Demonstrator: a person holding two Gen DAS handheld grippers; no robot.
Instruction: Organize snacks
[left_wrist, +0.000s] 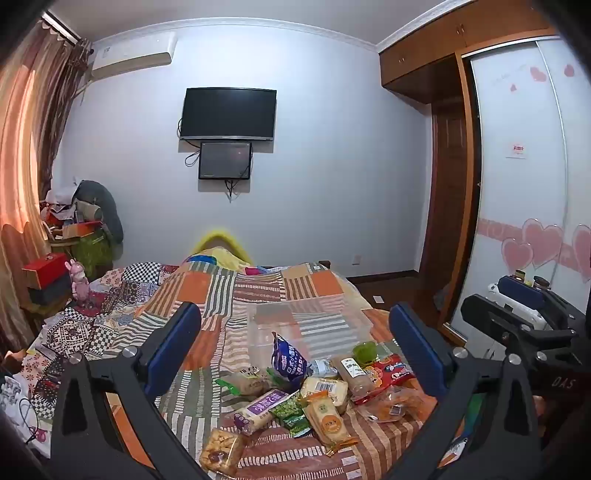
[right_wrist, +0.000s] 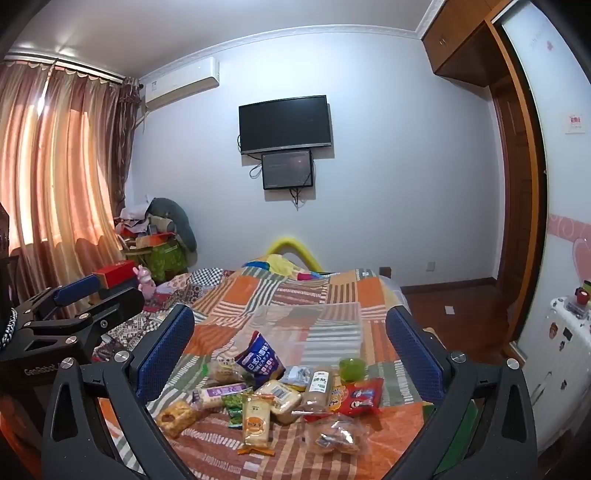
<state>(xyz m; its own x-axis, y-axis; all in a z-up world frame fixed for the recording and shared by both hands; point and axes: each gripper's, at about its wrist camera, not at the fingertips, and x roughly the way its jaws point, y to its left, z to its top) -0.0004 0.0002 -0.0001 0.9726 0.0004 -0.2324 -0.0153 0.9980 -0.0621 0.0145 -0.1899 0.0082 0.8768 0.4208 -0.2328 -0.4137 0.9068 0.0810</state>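
Note:
Several wrapped snacks lie in a loose pile (left_wrist: 306, 398) on the patchwork bedspread, also in the right wrist view (right_wrist: 280, 395). A blue biscuit bag (left_wrist: 288, 360) stands at the pile's back, with a green jelly cup (left_wrist: 364, 350) and a red packet (left_wrist: 391, 371) to the right. A clear plastic box (left_wrist: 306, 325) sits just behind the pile, also seen in the right wrist view (right_wrist: 314, 325). My left gripper (left_wrist: 295, 347) is open and empty, held above the pile. My right gripper (right_wrist: 290, 347) is open and empty too, beside it on the right.
The bed (left_wrist: 258, 291) fills the middle. A cluttered stack of boxes and bags (left_wrist: 74, 236) stands at the left by the curtains. A wardrobe with sliding doors (left_wrist: 524, 166) is on the right. A white cabinet (right_wrist: 561, 354) stands at the right edge.

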